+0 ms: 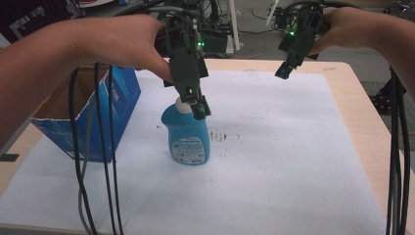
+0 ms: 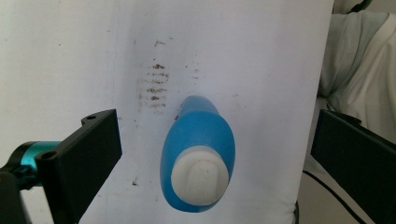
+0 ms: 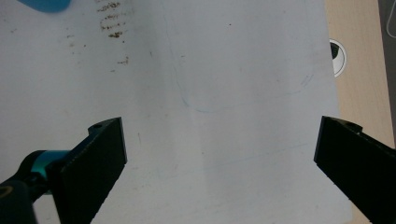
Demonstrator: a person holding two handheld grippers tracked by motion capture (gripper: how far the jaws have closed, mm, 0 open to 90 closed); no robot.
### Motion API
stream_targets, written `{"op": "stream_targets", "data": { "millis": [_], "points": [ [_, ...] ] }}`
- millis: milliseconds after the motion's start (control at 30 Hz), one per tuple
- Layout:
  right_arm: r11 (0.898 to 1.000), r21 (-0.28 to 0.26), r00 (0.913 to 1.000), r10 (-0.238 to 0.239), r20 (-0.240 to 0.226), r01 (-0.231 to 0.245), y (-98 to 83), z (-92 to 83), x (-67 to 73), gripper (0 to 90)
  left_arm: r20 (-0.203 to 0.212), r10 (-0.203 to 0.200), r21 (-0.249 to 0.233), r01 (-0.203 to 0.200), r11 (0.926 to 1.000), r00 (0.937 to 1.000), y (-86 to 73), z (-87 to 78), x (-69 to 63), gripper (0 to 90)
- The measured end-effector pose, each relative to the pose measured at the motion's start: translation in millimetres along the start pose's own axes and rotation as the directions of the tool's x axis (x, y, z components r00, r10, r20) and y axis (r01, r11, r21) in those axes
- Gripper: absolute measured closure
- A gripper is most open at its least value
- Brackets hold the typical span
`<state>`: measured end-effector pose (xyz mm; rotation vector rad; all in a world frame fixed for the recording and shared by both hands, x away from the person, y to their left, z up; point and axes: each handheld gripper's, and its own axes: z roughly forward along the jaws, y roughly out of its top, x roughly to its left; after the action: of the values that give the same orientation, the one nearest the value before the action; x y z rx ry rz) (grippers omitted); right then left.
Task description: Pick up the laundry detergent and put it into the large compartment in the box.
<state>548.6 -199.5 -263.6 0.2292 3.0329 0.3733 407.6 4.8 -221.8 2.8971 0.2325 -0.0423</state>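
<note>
Blue bottle [image 2: 198,154] with a white cap [image 2: 200,175] stands upright directly beneath the left gripper [image 2: 212,154], between its 2 wide-open jaws, untouched. The right gripper [image 3: 219,163] hangs well apart, spread wide, empty; its far jaw is cut off.

A lab: wooden table [image 1: 364,110] under white sheet [image 1: 274,161] (cables [image 1: 254,36] behind)

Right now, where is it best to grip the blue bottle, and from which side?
Probably the white cap, from straight above. The blue bottle stands upright, and the left hand-held gripper hangs open over it, one jaw each side. The cap is narrower than the body.
</note>
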Motion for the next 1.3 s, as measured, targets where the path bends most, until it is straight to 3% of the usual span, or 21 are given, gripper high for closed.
{"op": "stream_targets", "data": {
  "millis": [667,1300],
  "points": [
    [1.0,0.009,0.9998,0.016,0.008,-0.016,-3.5,1.2,0.4,1.5,0.015,-0.001,0.004,0.001,1.0,0.9999,-27.7,25.3,5.3,1.7],
    [1.0,0.013,0.9999,0.012,0.006,-0.012,-3.9,4.5,-1.4,1.5,0.014,0.027,0.037,-0.027,0.999,0.9995,-35.4,51.2,8.8,1.7]
  ]
}}
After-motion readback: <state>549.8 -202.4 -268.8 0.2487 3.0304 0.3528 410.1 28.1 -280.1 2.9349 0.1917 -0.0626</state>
